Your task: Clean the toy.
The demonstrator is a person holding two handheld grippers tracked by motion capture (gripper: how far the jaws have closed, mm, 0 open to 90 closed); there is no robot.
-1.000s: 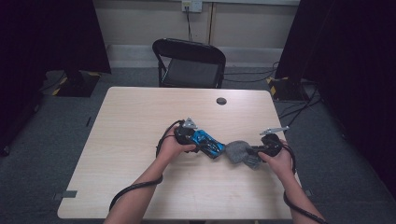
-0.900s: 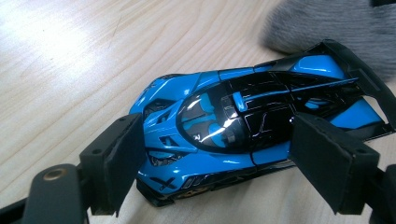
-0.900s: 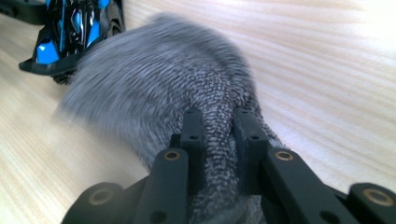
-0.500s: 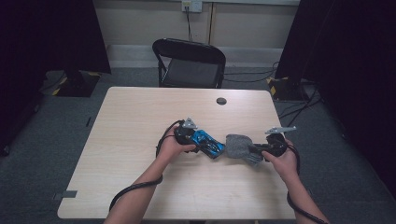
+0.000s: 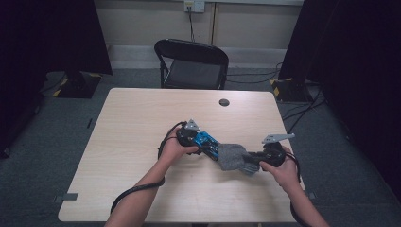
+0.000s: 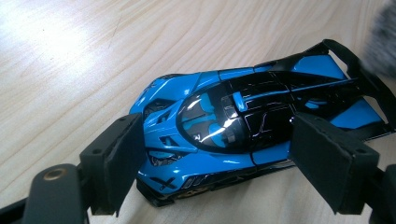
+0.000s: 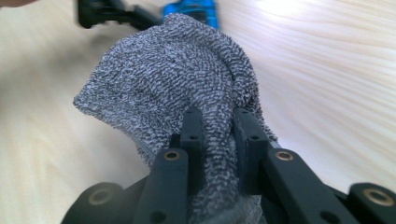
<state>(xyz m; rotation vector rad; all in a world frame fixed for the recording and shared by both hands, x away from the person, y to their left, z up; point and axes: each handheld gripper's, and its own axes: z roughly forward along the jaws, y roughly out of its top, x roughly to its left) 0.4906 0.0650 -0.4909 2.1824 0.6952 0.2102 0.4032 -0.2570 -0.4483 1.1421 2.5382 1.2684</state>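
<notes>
1. Toy car (image 6: 233, 116) lies on the table (image 5: 132, 123) between the pads of the left gripper (image 6: 219, 163), jaws wide, one pad at each flank; the pads look to be against the bodywork, so read as a hold across the car's width
2. Car's long axis runs away from the left gripper toward the right hand; nose near the left pad, rear wing far end, next to the cloth
3. Right gripper (image 7: 217, 140) pinched tight on a fold of the grey cloth (image 7: 177, 79); the cloth bunches forward of the jaws, toward the car
4. High view: cloth (image 5: 232, 156) sits between the two grippers, touching or overlapping the car's rear (image 5: 206, 141); right gripper (image 5: 257, 163) just beyond it
5. Judgement: right hand is the working one; a wipe would travel along the car's length
6. Car: glossy blue with black canopy and wing, bright glare on the roof
</notes>
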